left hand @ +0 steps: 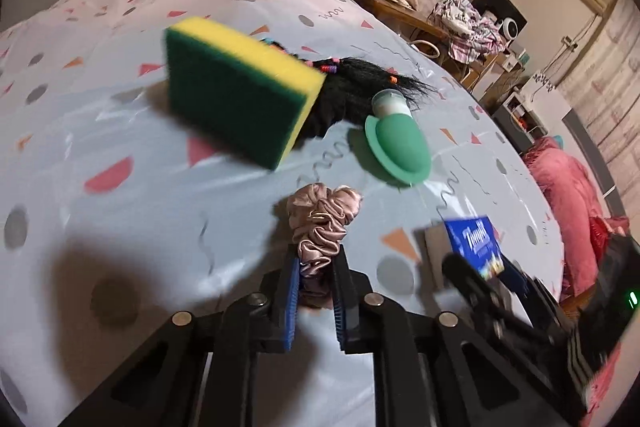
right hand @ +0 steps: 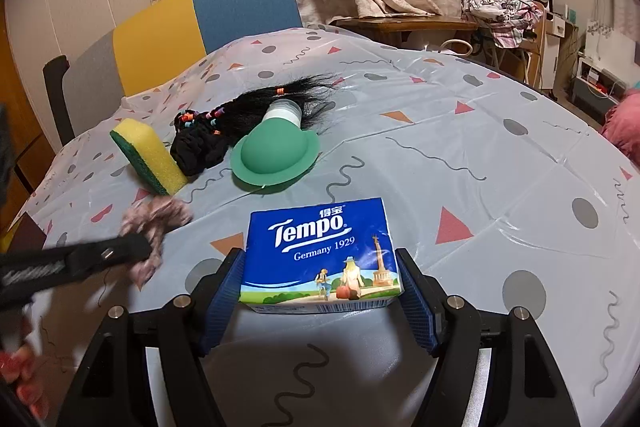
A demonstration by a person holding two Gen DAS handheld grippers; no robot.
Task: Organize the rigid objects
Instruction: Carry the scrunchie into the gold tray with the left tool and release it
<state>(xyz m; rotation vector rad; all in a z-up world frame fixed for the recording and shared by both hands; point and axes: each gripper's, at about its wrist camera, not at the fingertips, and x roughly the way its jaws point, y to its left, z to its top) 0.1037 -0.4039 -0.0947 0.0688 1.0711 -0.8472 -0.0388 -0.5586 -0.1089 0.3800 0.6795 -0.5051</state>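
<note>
My left gripper (left hand: 317,259) is shut on a pink satin scrunchie (left hand: 322,223), which is squeezed between its blue pads just above the patterned tablecloth (left hand: 120,207). In the right wrist view the left gripper (right hand: 136,247) comes in from the left with the scrunchie (right hand: 156,219) blurred. My right gripper (right hand: 320,259) is shut on a blue Tempo tissue pack (right hand: 320,239), with a pad against each side. Further back lie a yellow and green sponge (right hand: 150,157), a black hairpiece with coloured beads (right hand: 248,111) and a green dome-shaped silicone piece (right hand: 276,155) with a white jar (right hand: 282,113) behind it.
A blue, yellow and grey chair (right hand: 200,23) stands behind the table. A wooden side table (right hand: 400,23) and a pile of clothes (right hand: 500,7) are at the back right. A pink blanket (left hand: 568,195) lies beyond the table's right edge.
</note>
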